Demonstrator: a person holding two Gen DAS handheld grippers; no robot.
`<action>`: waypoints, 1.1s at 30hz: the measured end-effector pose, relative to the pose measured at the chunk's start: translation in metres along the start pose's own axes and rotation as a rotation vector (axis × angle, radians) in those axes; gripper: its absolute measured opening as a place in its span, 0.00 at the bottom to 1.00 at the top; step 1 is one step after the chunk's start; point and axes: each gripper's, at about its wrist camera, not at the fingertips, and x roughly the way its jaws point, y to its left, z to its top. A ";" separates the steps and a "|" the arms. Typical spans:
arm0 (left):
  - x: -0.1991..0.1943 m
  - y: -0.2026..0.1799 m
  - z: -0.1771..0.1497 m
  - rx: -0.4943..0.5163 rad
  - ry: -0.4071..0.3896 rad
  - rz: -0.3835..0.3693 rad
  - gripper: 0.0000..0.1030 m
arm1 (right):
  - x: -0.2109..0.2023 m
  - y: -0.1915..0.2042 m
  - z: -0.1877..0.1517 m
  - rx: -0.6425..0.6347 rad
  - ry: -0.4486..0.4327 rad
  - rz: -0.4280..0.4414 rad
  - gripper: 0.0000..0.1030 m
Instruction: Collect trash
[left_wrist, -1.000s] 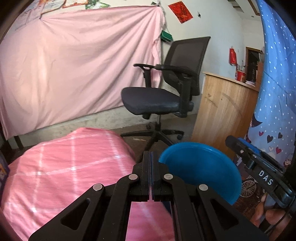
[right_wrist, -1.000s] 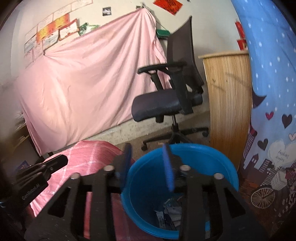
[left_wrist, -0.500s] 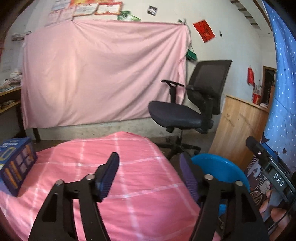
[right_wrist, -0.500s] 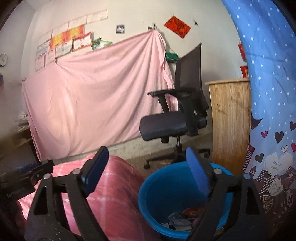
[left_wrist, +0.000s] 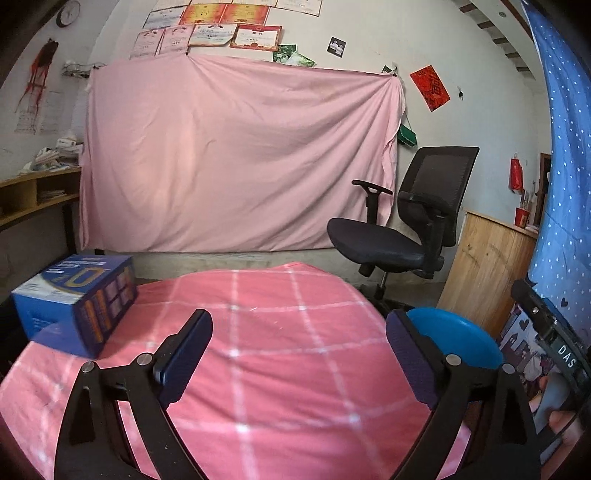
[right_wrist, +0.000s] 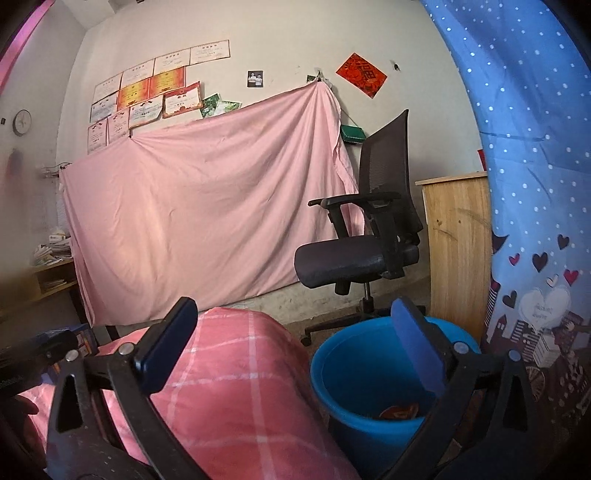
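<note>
Both grippers are empty right now. The left gripper (left_wrist: 299, 354) has its fingers (left_wrist: 184, 350) spread wide, having just been opening, with nothing between them but the pink checked cloth on the surface (left_wrist: 280, 369) below. The right gripper (right_wrist: 295, 347) is spread just as wide after opening too, and also has nothing in it.

The trash itself sits in the blue bucket (right_wrist: 354, 373) at the lower right of the right wrist view, just beside the cloth-covered surface. All I can see of it is a reddish scrap (right_wrist: 399, 410) at the bottom; it looks like a wrapper or crumpled paper, but it's too small to be sure. My guess is that it's very light, soft and crushable, with nothing fragile about it. If it's foil or plastic it may be a bit slippery, so I'd pinch a crumpled ridge or an edge rather than a flat face.

The only other thing on the surface is a blue cardboard box (left_wrist: 74, 295) at the middle left of the left wrist view. It looks like a stiff printed carton that's still keeping its shape. If it counts as trash, I'd grip it across its narrow sides, since the fingers spread wide enough for that. I can't see any loose litter on the cloth.
</note>
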 end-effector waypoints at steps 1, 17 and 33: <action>-0.005 0.001 -0.002 0.003 -0.002 0.004 0.90 | -0.005 0.002 -0.002 -0.002 0.001 -0.002 1.00; -0.093 0.039 -0.031 0.009 -0.040 0.023 0.97 | -0.097 0.052 -0.022 -0.080 0.053 -0.020 1.00; -0.162 0.059 -0.068 0.037 -0.063 0.009 0.97 | -0.172 0.101 -0.059 -0.118 0.073 -0.081 1.00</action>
